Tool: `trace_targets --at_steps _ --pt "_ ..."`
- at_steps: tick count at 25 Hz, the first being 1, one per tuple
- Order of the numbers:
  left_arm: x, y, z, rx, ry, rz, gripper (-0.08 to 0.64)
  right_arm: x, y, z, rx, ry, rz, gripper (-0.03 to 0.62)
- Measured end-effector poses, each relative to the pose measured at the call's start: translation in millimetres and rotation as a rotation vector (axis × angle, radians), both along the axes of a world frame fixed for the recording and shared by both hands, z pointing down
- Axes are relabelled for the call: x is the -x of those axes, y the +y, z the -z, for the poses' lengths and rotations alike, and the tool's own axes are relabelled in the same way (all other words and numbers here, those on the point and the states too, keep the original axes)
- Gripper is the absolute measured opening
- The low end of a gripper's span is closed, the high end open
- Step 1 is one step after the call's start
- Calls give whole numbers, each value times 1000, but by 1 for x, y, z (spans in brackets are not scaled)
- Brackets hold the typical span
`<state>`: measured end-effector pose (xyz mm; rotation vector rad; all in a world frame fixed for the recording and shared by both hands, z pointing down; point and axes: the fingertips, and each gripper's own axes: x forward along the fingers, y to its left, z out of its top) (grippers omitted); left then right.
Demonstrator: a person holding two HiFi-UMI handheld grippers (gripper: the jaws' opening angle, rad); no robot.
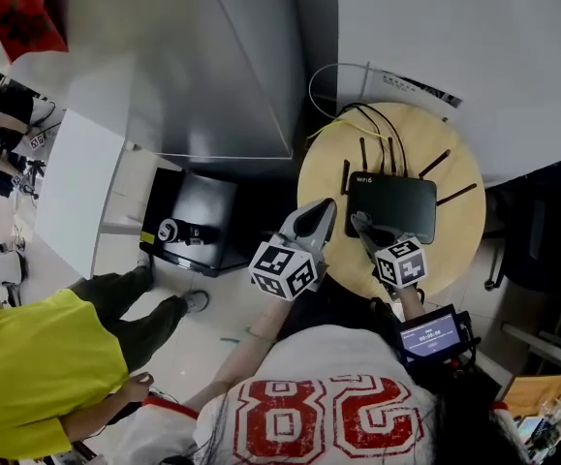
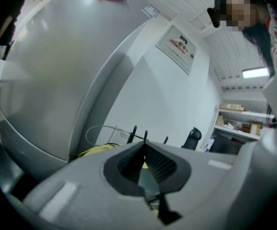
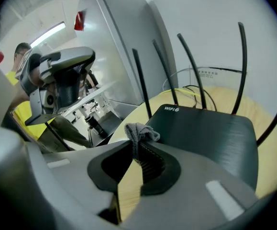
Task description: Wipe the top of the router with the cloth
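Grey left gripper (image 1: 317,213): jaws together, nothing between them. It hangs at the table's left edge, beside the router and not on it.
Cloth (image 3: 140,131): a small grey wad pinched in the right gripper (image 3: 136,143). Only a short tuft shows past the tips.
Right gripper, place: over the router's near-left corner, by the white WIFI print. Cannot tell if the cloth touches the top.
Router (image 1: 392,206): black and flat, on the round wooden table (image 1: 330,172). Antennas (image 3: 191,71) stand along the far edge and sides.
Step, judged: the wipe is at its start.
Doing it well: tip the jaws down so cloth meets the lid, not plastic. Press lightly, sweep left to right in overlapping passes, and stop short of the antennas.
Risk: the light router may slide, so the idle gripper could brace a corner.
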<state>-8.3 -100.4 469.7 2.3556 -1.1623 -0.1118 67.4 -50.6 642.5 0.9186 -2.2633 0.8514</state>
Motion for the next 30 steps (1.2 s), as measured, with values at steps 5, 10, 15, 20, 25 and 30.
trace_targets --at_steps 5,10,15,20,25,30 --pt "8 -1 -1 7 -4 13 3 -35 -48 8 -45 25 -81 38" --pt "17 -3 -3 15 -12 41 3 -51 -89 8 -65 72 -81 38" --pt "23 5 -8 35 -29 51 3 -53 -109 -2 -59 100 -71 38" --pt "29 9 -9 44 -37 75 3 -51 -99 -12 -30 86 -75 38" --pt "27 7 -9 44 -35 63 3 -43 -76 -12 -22 54 -85 38" --pt "10 8 -11 48 -25 13 3 -40 -43 -13 -3 27 -109 38"
